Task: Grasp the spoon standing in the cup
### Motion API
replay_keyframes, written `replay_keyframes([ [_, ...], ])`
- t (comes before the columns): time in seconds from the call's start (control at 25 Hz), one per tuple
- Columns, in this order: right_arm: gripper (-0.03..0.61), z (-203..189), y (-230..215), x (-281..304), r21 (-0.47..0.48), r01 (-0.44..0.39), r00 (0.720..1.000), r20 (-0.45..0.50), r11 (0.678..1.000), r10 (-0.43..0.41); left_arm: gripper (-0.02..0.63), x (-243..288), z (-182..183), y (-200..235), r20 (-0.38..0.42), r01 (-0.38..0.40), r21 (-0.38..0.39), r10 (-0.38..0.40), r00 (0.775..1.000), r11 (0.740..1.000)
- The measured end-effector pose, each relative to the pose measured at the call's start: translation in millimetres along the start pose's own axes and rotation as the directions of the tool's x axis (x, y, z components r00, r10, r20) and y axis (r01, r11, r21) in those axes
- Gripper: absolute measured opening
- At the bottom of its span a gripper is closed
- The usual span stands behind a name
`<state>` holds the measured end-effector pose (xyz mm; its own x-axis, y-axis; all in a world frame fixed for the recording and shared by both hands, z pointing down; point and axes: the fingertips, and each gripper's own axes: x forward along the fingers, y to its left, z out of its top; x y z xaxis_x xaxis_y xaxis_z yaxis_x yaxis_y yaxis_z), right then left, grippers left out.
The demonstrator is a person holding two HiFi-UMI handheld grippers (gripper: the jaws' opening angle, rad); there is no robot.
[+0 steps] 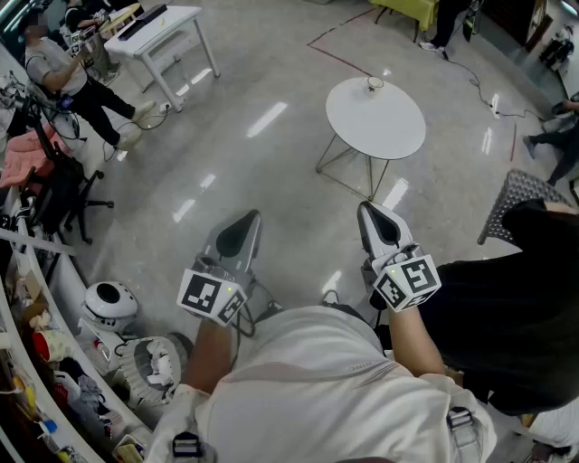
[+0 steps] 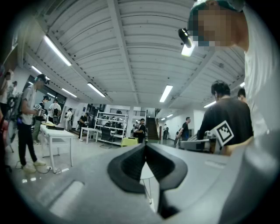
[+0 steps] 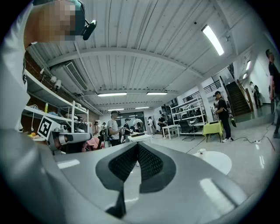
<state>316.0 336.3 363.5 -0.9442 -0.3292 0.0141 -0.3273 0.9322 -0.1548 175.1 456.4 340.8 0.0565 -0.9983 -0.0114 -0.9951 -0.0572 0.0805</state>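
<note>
A small white cup (image 1: 374, 85) stands near the far edge of a round white table (image 1: 380, 127) several steps ahead of me. The spoon in it is too small to make out. In the right gripper view the cup (image 3: 201, 152) sits on the table (image 3: 216, 162) off to the right. My left gripper (image 1: 242, 222) and right gripper (image 1: 371, 212) are both held close to my body, well short of the table, pointing forward. The left gripper's jaws (image 2: 145, 146) meet at the tips with nothing between them, and the right gripper's jaws (image 3: 138, 145) likewise.
A white rectangular table (image 1: 167, 27) stands far left with a seated person (image 1: 63, 72) beside it. Cluttered shelves and a chair with pink cloth (image 1: 32, 163) line the left side, white equipment (image 1: 110, 304) lies below. A person in black (image 1: 520, 307) and a mesh chair (image 1: 525, 194) are at right.
</note>
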Motion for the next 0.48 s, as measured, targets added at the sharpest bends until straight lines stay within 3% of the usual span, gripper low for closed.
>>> replay_keyframes([
  [0.48,0.005,-5,25,27,-0.013,-0.046,0.999,-0.009,0.999,0.046,0.002,-24,-4,27,0.005,-0.057,-0.004,0.057,0.998,0.998],
])
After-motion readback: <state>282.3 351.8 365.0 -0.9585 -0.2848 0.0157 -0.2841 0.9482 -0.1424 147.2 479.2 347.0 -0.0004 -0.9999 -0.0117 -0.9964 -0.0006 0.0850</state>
